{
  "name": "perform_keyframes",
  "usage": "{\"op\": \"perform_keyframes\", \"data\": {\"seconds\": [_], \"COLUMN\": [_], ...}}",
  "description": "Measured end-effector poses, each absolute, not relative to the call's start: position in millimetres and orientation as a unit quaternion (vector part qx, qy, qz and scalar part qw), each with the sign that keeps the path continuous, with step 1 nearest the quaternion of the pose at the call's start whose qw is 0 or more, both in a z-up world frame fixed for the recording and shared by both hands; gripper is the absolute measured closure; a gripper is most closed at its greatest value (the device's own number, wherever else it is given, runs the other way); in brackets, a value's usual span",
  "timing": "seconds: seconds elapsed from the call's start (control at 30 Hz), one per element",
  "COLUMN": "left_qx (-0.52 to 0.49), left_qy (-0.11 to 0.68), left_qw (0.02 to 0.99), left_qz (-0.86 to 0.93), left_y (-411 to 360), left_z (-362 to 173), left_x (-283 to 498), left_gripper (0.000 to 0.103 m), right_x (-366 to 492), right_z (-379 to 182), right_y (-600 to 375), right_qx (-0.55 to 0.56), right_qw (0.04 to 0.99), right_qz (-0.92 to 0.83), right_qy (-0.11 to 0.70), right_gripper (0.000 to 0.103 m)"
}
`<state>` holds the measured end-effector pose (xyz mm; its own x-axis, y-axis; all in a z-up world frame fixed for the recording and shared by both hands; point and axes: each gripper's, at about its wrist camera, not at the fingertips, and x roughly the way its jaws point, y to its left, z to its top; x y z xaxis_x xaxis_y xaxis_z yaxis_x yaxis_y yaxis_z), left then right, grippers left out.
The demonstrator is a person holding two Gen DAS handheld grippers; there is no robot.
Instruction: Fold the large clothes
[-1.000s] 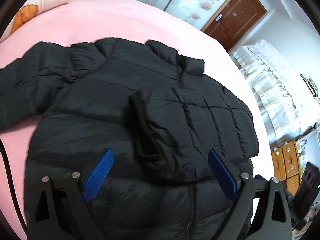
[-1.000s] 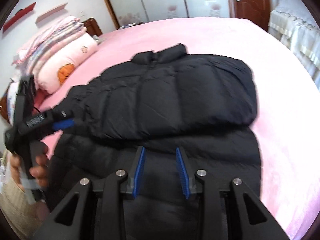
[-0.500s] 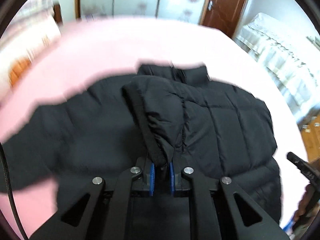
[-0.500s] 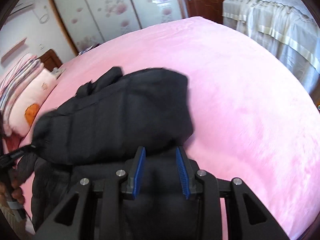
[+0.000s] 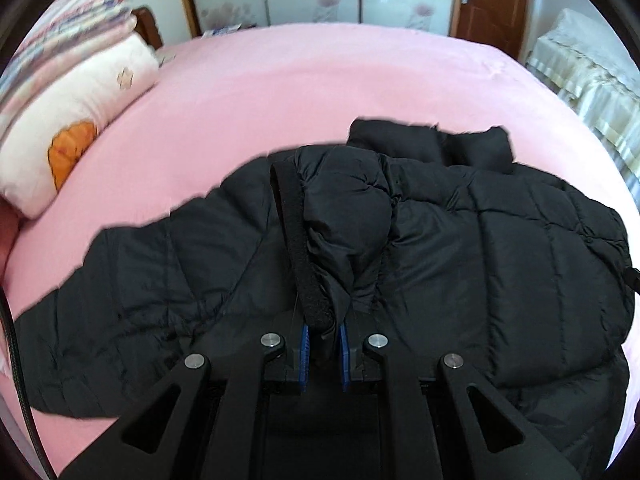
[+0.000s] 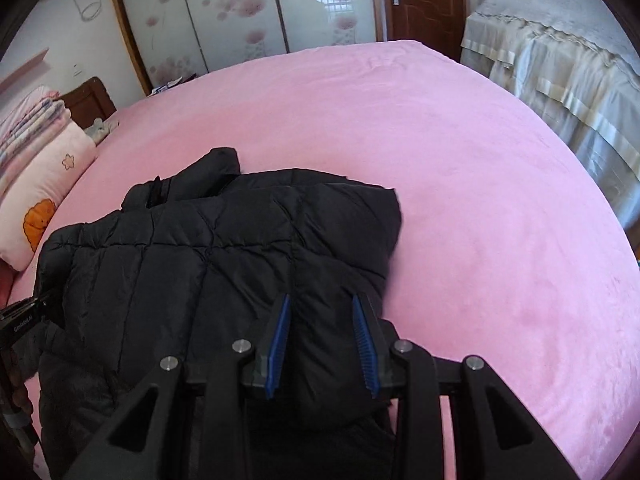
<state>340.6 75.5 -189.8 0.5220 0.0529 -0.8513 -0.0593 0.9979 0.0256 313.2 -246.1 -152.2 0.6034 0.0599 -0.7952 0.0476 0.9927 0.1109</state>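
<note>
A black puffer jacket (image 5: 500, 248) lies on the pink bed (image 5: 280, 96), collar at the far side. My left gripper (image 5: 324, 340) is shut on the cuff of the sleeve (image 5: 344, 216) that lies folded over the jacket's front. In the right wrist view the jacket (image 6: 168, 264) fills the lower left. My right gripper (image 6: 322, 316) is part open, its fingers on either side of a folded bulge of the jacket's right side without pinching it. The left gripper's tip (image 6: 24, 312) shows at the left edge.
Folded pink and white quilts (image 5: 68, 112) are stacked at the bed's left side. A cloth-covered piece of furniture (image 6: 560, 72) stands right of the bed. Sliding wardrobe doors (image 6: 240, 12) and a brown door (image 6: 420, 0) are behind.
My left gripper closed on the sleeve cuff and has drawn it toward me over the jacket. My right gripper swung right to the jacket's right edge, its opening unchanged.
</note>
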Motion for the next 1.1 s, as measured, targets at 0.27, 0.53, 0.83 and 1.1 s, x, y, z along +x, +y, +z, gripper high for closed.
{"op": "perform_keyframes", "data": {"seconds": [0.27,0.53,0.83,1.1], "left_qx": [0.0,-0.004,-0.013,-0.016], "left_qy": [0.503,0.495,0.45,0.429], "left_qw": [0.864,0.868,0.893,0.903], "left_qz": [0.035,0.036,0.007,-0.013], "left_y": [76,74,61,47], "left_z": [-208,-203,-144,-103], "left_x": [342,338,299,257], "left_gripper": [0.092,0.067,0.035,0.035], "right_x": [334,322,289,245], "right_z": [-186,-170,-122,-81], "right_y": [-244,-242,-231,-206], "right_qx": [0.021,0.016,0.014,0.014], "right_qw": [0.868,0.872,0.889,0.899], "right_qz": [-0.007,-0.018,0.002,0.054], "right_qy": [0.497,0.489,0.457,0.433], "right_gripper": [0.071,0.071,0.071,0.071]}}
